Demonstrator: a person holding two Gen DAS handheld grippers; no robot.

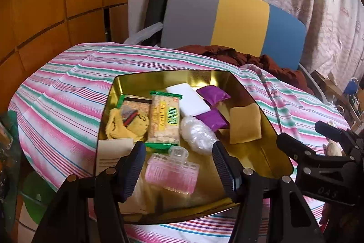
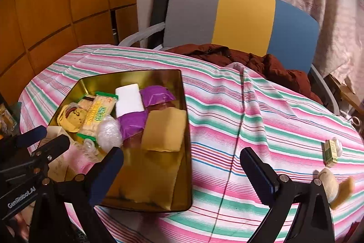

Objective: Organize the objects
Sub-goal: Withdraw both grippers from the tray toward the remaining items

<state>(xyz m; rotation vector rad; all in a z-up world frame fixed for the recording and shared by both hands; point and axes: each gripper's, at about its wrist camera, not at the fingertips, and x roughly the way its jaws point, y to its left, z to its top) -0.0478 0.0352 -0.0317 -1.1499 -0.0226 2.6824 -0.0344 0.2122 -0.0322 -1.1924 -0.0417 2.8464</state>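
Tabletop: the tabletop wears a pink, green and white striped cloth and fills most of the room before me.
Chair: a chair with a grey, yellow and blue back stands at the far side, a brown garment heaped in front of it.
Tin: a gold tin tray sits on the left half of the cloth.
Contents: inside lie a tan cushion, a white block, a cracker packet, two purple sachets, a clear plastic bundle and a pink hair roller nearest.
Loose items: a small green-printed box and a plush toy rest near the right edge, well apart from the tin.
Left hand-held gripper: the left hand-held gripper hangs over the tin's near end, spread wide, holding nothing.
Right hand-held gripper: the right hand-held gripper gapes wide and empty over the tin's right rim.
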